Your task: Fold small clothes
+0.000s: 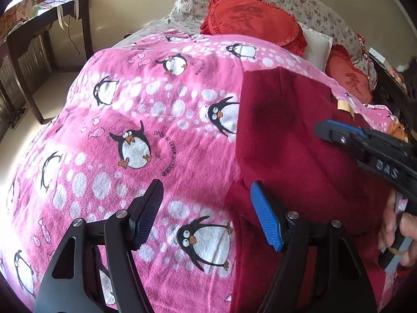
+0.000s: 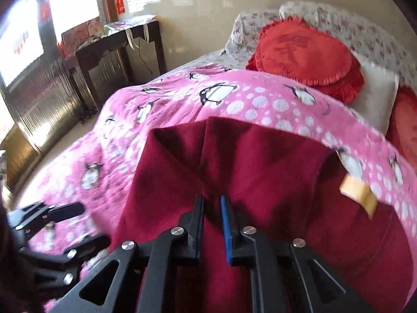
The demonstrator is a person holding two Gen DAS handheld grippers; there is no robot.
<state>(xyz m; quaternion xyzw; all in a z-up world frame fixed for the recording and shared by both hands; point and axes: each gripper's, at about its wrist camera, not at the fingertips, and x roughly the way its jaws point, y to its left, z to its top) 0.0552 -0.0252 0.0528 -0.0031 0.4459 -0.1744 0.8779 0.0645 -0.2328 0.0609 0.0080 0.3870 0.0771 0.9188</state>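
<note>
Two claws over dark red garment (image 2: 260,167): left claw (image 1: 208,215) wide apart, empty; right claw (image 2: 212,221) nearly closed, grip unclear.

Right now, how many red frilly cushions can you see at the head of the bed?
2. One large red cushion leans on the floral pillows; a second red cushion sits further right, partly hidden behind the pink penguin blanket. More may be hidden.

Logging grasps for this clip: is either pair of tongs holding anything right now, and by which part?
The left tongs are open, holding nothing. The right tongs are nearly shut over the dark red garment, but whether cloth is pinched cannot be told.
</note>
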